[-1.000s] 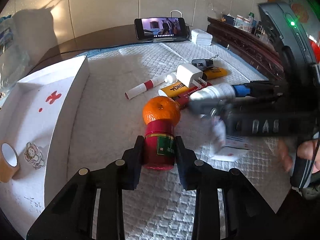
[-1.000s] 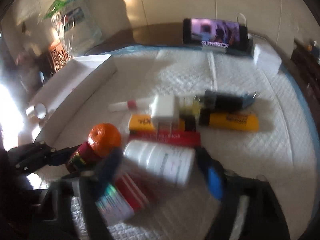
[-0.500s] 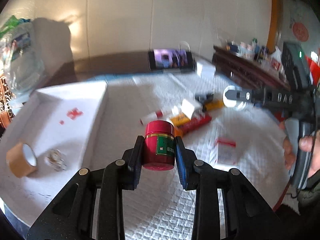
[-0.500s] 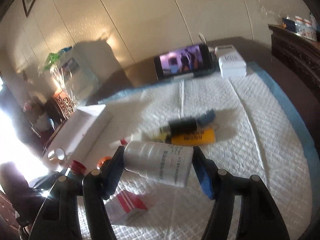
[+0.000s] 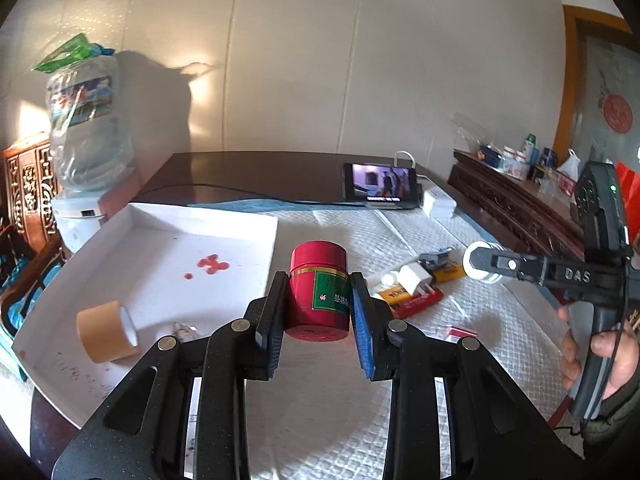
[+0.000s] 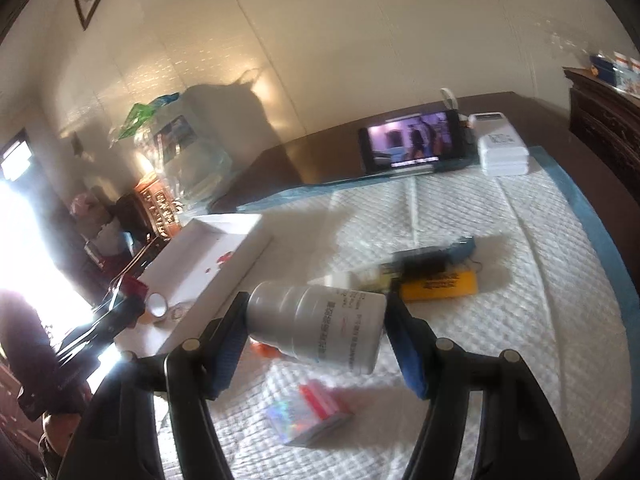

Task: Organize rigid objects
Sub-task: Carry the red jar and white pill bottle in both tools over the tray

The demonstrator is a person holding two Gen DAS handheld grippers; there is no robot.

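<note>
My left gripper [image 5: 318, 316] is shut on a red jar [image 5: 319, 290] with a green label, held upright above the white quilted mat. To its left lies the white tray [image 5: 240, 220], holding a roll of tan tape [image 5: 105, 336]. My right gripper [image 6: 316, 332] is shut on a white bottle [image 6: 316, 330] lying sideways between its pads, above the mat. In the left wrist view that bottle's end [image 5: 482, 261] and the right gripper's black body show at the right, held by a person's hand [image 5: 608, 356].
Loose items lie on the mat: a white charger [image 5: 414, 278], a yellow tube [image 6: 440, 285], a red box [image 5: 416, 304], a small red-and-white packet [image 6: 310, 412]. A phone [image 6: 416, 146] stands at the back beside a white power bank [image 6: 502, 154]. A dark cabinet [image 5: 520, 208] lines the right side.
Both grippers have risen with their loads. The left one lifted the red jar away from the orange and swung towards the tray; the right one carried the white bottle higher.
</note>
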